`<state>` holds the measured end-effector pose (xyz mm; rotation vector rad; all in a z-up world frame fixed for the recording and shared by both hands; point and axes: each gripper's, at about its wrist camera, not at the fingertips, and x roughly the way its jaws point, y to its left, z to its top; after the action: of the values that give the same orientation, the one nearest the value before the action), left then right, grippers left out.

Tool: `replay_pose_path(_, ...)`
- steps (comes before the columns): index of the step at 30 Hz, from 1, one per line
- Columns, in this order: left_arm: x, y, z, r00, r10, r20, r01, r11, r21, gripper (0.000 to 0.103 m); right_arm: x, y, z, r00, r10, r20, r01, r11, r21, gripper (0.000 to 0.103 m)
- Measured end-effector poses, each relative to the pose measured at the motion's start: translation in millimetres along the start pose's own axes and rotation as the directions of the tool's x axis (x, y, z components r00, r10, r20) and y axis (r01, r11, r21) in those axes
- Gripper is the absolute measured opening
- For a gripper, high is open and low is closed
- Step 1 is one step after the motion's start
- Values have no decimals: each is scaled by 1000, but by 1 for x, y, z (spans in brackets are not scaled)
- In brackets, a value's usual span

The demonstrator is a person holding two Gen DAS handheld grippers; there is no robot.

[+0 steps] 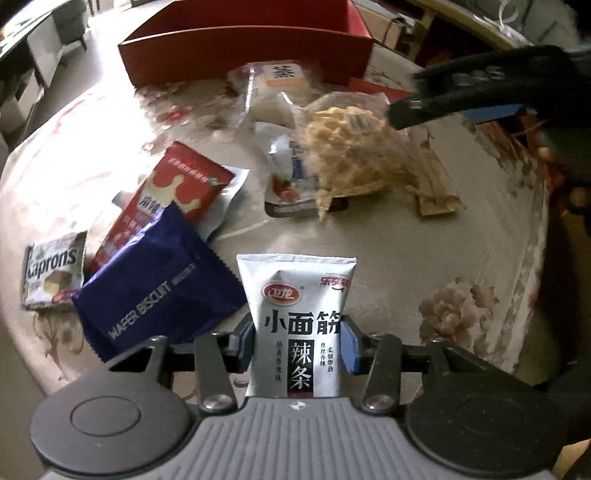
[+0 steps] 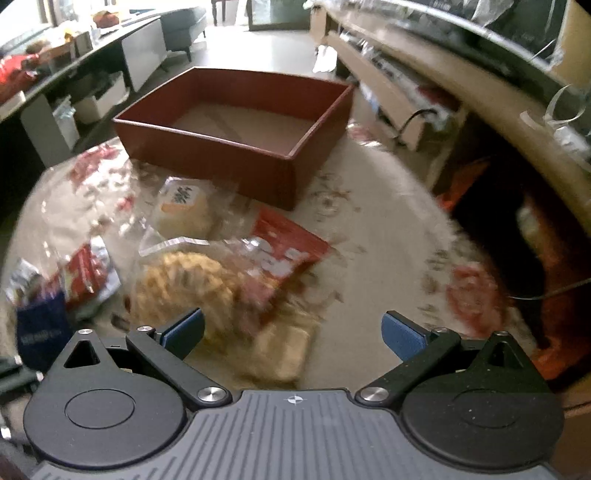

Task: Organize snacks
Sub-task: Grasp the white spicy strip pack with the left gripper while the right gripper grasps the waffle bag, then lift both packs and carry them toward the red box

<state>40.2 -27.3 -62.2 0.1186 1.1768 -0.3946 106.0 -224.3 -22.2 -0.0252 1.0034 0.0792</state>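
We see a round table [image 2: 388, 236] covered with a pale cloth printed with brown and red flowers. Beyond it, a light, smooth floor [image 2: 280, 48] runs toward the far end of the room, where daylight comes in brightly and washes out the surfaces there. On the left stands a long low cabinet [image 2: 142, 51] with white fronts and a dark top, with cluttered items on it too blurred to name. Past it we see a grey-green sofa [image 2: 184, 24] on dark legs. On the right runs a long beige shelf unit [image 2: 384, 85], with a dark cable [image 2: 410, 122] hanging by it.
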Motion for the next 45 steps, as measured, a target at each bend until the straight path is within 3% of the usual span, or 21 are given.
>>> replay_pose_path(4,0,8,1,1000,-19,-2,19,999,-36,49,24,18,17,996,78,-45,-80,996,-38,103)
replay_pose_path(6,4,12,3,999,-34,-4,34,998,-51,49,37,26,22,995,71,-74,-75,996,-54,103)
replay_pose_path(11,3,13,4,999,-49,-3,49,997,-64,50,56,31,24,978,154,-138,-150,988,43,103)
replay_pose_path(16,1,10,0,999,-37,4,37,998,-53,56,49,51,26,985,125,-118,-130,991,-31,103)
replay_pose_path(18,2,3,-2,1000,-26,4,26,999,-26,69,51,59,24,987,101,-123,-112,990,-84,103)
replay_pose_path(22,7,-17,-5,1000,23,8,-23,998,50,81,68,67,15,988,28,-149,-52,986,-157,103)
replay_pose_path(25,7,-24,-7,998,58,12,-58,995,81,75,65,72,8,990,-24,-136,-6,975,-221,103)
replay_pose_path(27,3,-24,-8,996,91,18,-92,993,74,56,60,67,4,990,-12,-137,-20,974,-227,101)
replay_pose_path(29,0,-16,-6,996,83,18,-84,996,32,51,54,61,0,990,-2,-138,-31,970,-240,95)
replay_pose_path(35,-11,-13,-10,995,94,37,-93,995,-31,47,31,47,-15,990,28,-136,-56,976,-213,87)
replay_pose_path(45,-54,-14,-7,984,130,124,-117,987,-106,46,-19,19,-38,995,82,-50,-86,991,-103,86)
